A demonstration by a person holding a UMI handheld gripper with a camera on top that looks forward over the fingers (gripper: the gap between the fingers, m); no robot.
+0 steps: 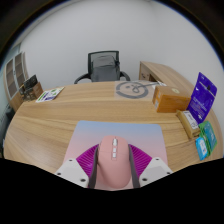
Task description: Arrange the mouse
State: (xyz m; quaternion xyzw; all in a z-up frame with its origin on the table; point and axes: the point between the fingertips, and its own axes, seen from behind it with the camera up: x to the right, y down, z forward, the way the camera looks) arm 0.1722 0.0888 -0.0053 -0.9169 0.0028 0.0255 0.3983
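Pink mouse (114, 165) sits between the gripper (113, 172) fingers, both magenta pads (88, 162) pressed against its sides: clamped. Mouse is over the near edge of a pale blue mouse mat (120, 131) on a wooden desk (70, 118). Beyond: coiled cable (132, 90), black office chair (103, 67). Right side: purple box (204, 96), brown box (171, 99). Left side: papers (49, 95) near desk edge.

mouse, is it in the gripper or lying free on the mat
In the gripper: the pink mouse sits between both fingers, pads pressing its sides, over the mat.
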